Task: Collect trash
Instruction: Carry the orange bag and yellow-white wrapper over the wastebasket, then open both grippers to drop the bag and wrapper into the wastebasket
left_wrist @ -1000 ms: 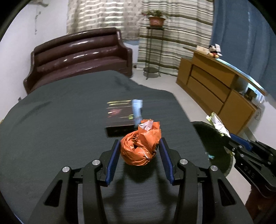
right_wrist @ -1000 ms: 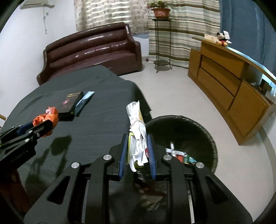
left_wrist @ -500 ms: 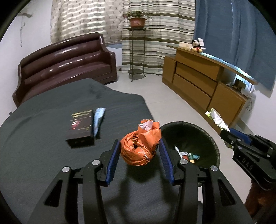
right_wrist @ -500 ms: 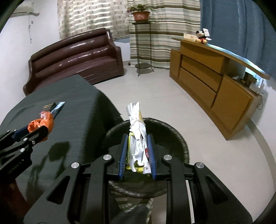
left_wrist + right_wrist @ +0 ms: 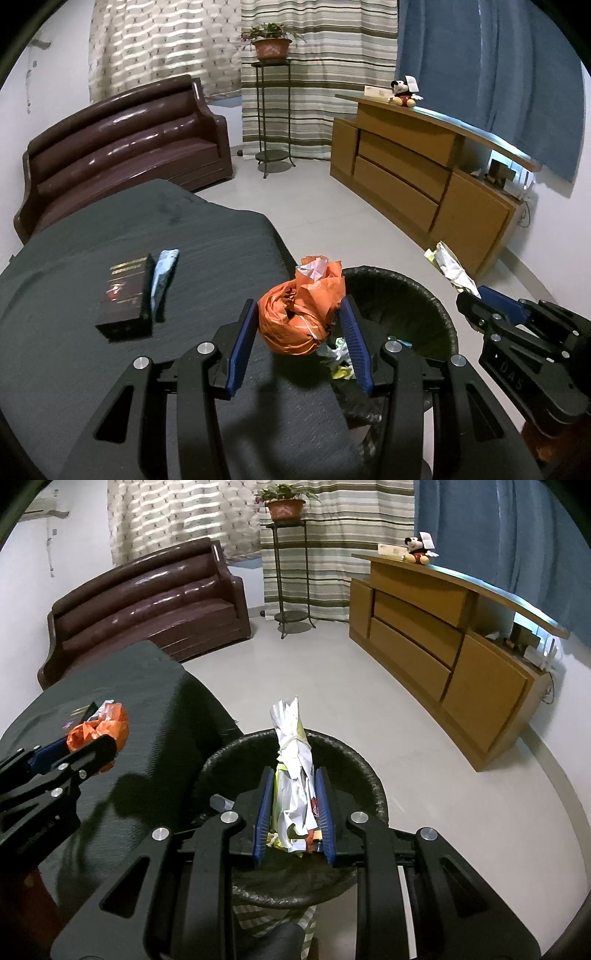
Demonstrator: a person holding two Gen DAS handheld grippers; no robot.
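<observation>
I've got both hands loaded here. My right gripper (image 5: 294, 812) is clamped on the crumpled white paper wrapper (image 5: 293, 771), and it hangs right over the mouth of the black bin (image 5: 369, 775). My left gripper (image 5: 297, 341) is squeezing the orange plastic bag (image 5: 299, 314), sitting over the near right edge of the table, just beside the bin's rim (image 5: 439, 306).

The right one looks ready to let go, I reckon: part the jaws wide so the paper falls clean and doesn't catch on the pads. The left needs carrying further right until the bag is fully over the opening, otherwise it could land on the rim or the cloth.

There's trash already lying inside the bin. The table wears a dark grey cloth (image 5: 110, 240), with a dark box (image 5: 125, 295) and a pale blue packet (image 5: 162, 273) touching its right side, over on the left. Beyond that: brown sofa (image 5: 122, 140) far left, plant stand (image 5: 271, 110) at the striped curtains, wooden sideboard (image 5: 424, 173) on the right.
</observation>
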